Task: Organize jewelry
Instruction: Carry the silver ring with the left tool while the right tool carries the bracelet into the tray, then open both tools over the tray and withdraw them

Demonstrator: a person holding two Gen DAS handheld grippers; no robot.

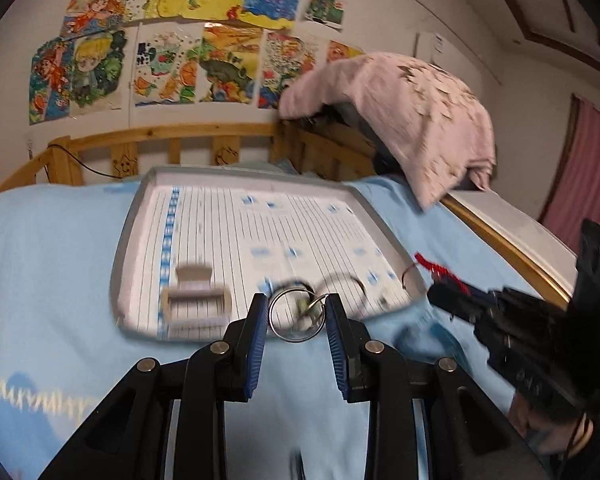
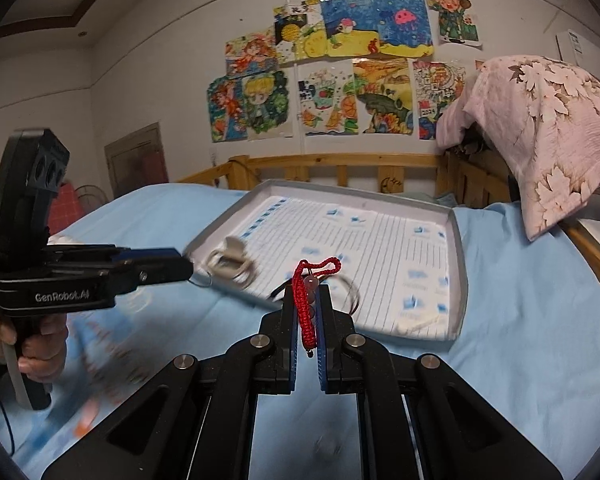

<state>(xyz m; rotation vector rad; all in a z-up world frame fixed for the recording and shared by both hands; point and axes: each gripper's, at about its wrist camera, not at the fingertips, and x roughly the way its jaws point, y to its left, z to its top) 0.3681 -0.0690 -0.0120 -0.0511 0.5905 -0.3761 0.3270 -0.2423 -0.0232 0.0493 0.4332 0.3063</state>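
Observation:
A grey tray (image 1: 121, 240) lined with ruled paper lies on the blue bed; it also shows in the right wrist view (image 2: 458, 264). My left gripper (image 1: 296, 312) is shut on a silver key ring (image 1: 284, 330) with a small charm, held over the tray's near edge. My right gripper (image 2: 306, 300) is shut on a red braided bracelet (image 2: 302, 312) with pale beads, above the tray's near rim. In the left wrist view the right gripper (image 1: 440, 292) is at the tray's right corner with the red cord (image 1: 432, 266). A beige clip (image 1: 194, 300) and thin bangles (image 2: 350, 288) lie in the tray.
A blue sheet (image 1: 40, 260) covers the bed. A wooden bed rail (image 1: 172, 136) runs behind the tray. A pink floral cloth (image 2: 548, 128) hangs over the rail at the right. Drawings (image 2: 340, 80) cover the wall.

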